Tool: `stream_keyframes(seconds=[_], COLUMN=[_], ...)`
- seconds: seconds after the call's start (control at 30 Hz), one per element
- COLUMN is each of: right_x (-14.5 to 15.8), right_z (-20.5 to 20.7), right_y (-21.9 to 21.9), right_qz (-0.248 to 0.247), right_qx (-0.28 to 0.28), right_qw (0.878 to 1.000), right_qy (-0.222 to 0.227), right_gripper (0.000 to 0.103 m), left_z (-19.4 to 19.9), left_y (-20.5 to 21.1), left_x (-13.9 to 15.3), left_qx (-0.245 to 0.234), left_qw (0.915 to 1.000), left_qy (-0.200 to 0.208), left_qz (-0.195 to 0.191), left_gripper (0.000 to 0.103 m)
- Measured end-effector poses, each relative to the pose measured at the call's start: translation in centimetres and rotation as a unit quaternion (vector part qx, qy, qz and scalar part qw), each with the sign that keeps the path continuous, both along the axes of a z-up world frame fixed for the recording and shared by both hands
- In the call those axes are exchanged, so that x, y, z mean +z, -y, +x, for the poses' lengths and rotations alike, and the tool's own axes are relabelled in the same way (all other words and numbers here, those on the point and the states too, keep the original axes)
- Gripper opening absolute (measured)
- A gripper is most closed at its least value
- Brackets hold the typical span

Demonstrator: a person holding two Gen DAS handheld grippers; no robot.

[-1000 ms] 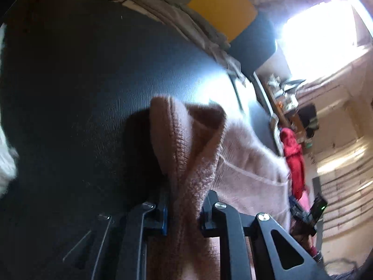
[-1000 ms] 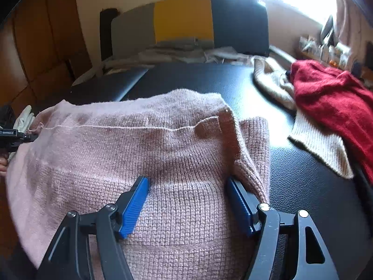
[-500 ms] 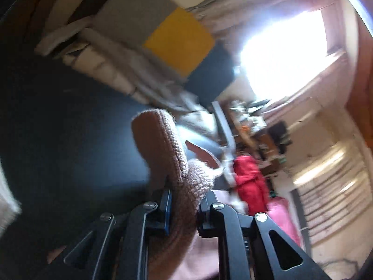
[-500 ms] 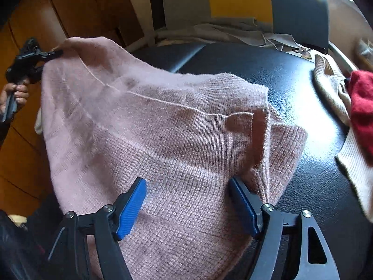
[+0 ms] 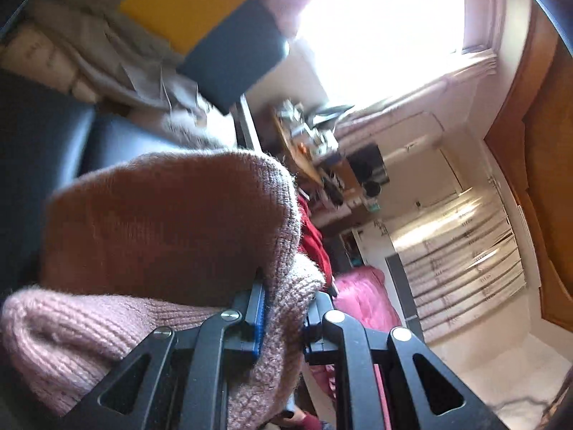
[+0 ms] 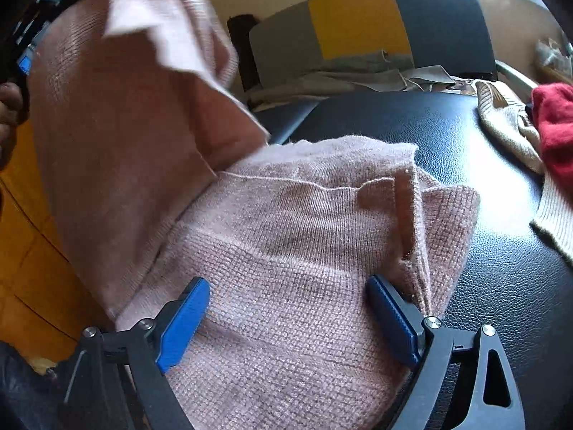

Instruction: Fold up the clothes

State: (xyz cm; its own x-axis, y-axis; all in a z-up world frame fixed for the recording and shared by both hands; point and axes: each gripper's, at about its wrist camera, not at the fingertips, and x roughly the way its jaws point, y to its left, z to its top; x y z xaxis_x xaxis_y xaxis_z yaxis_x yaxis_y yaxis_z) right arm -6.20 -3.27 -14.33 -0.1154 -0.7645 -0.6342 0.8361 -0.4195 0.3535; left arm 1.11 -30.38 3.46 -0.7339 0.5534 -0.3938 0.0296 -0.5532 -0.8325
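A dusty pink knit sweater lies on the black leather surface. My left gripper is shut on an edge of the pink sweater and holds it raised and tilted; it also shows at the upper left of the right wrist view, with the cloth hanging from it. My right gripper is open, its blue pads resting on the sweater's lower part, one on each side of a wide stretch of knit.
A red sweater and a beige knit lie at the right of the surface. Grey cloths are piled at the back before a grey, yellow and dark backrest. Wooden panels stand at the left.
My left gripper has lifted its edge of the sweater high off the surface and swung it toward the right. My right gripper stays open on the sweater's lower part.
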Motion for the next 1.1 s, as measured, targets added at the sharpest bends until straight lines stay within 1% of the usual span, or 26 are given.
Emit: stream_keyframes(seconds=[0.07, 0.13, 0.2, 0.3, 0.33, 0.4, 0.43, 0.5, 0.57, 0.67, 0.7, 0.77, 0.83, 0.9, 1.0, 1.03, 1.07, 1.1], right_x=[0.0, -0.1, -0.1, -0.1, 0.0, 0.6, 1.3, 2.8, 4.3, 5.5, 5.3, 4.9, 3.8, 2.8, 1.3, 0.8, 0.7, 0.6], right_z=[-0.1, -0.1, -0.2, -0.4, -0.4, -0.5, -0.5, -0.4, -1.2, -4.6, -5.5, -7.2, -7.8, -7.5, -6.5, -5.9, -5.4, -4.8], right_y=[-0.1, -0.4, -0.8, -1.4, -1.4, -1.2, -1.1, -0.8, -1.2, -2.7, -3.6, -5.7, -7.9, -9.5, -11.1, -11.5, -11.8, -12.0], right_qz=[-0.007, -0.016, -0.029, -0.049, -0.051, -0.043, -0.038, -0.029, -0.040, -0.025, -0.024, -0.022, -0.022, -0.025, -0.022, -0.019, -0.023, -0.027], right_qx=[0.001, 0.000, 0.000, -0.001, -0.001, 0.005, 0.015, 0.036, 0.032, -0.049, -0.077, -0.132, -0.174, -0.197, -0.222, -0.230, -0.232, -0.233], right_qw=[1.000, 1.000, 1.000, 0.998, 0.998, 0.999, 0.999, 0.999, 0.998, 0.997, 0.995, 0.991, 0.984, 0.980, 0.974, 0.972, 0.972, 0.971], right_qy=[0.002, 0.004, 0.010, 0.025, 0.027, 0.029, 0.013, -0.021, -0.045, -0.061, -0.051, -0.028, -0.006, 0.012, 0.031, 0.036, 0.037, 0.039], right_gripper=[0.092, 0.092, 0.092, 0.092, 0.092, 0.091, 0.089, 0.089, 0.088, 0.088, 0.088, 0.088, 0.088, 0.088, 0.088, 0.088, 0.088, 0.088], left_z=[-1.7, -3.1, -4.0, -4.6, -4.8, -4.8, -4.8, -5.1, -5.7, -6.5, -6.8, -7.5, -7.6, -7.9, -7.9, -7.7, -7.3, -6.9], left_y=[-1.6, -3.3, -5.1, -6.5, -6.9, -7.2, -7.5, -7.7, -8.5, -9.3, -9.6, -10.4, -11.7, -13.1, -14.3, -14.7, -15.0, -15.3], left_x=[-0.8, -1.9, -2.9, -2.6, -2.5, -2.3, -2.0, -1.9, -2.5, -3.2, -3.4, -4.9, -6.8, -9.7, -12.8, -13.5, -13.5, -13.5], left_qx=[-0.012, -0.036, -0.046, -0.052, -0.055, -0.066, -0.068, -0.072, -0.071, -0.068, -0.067, -0.067, -0.067, -0.076, -0.080, -0.081, -0.085, -0.090], left_qw=[0.9998, 0.9984, 0.9972, 0.9964, 0.9956, 0.9944, 0.9932, 0.9923, 0.9912, 0.9904, 0.9902, 0.9887, 0.9846, 0.9783, 0.9713, 0.9693, 0.9688, 0.9683], left_qy=[0.015, 0.040, 0.056, 0.057, 0.065, 0.066, 0.070, 0.075, 0.089, 0.100, 0.103, 0.120, 0.148, 0.184, 0.222, 0.231, 0.232, 0.232], left_qz=[-0.008, -0.016, -0.017, -0.037, -0.039, -0.049, -0.064, -0.068, -0.067, -0.066, -0.067, -0.059, -0.065, -0.058, -0.033, -0.026, -0.025, -0.025], left_gripper=[0.014, 0.014, 0.014, 0.014, 0.014, 0.014, 0.014, 0.014, 0.014, 0.014, 0.014, 0.014, 0.014, 0.015, 0.019, 0.019, 0.020, 0.023])
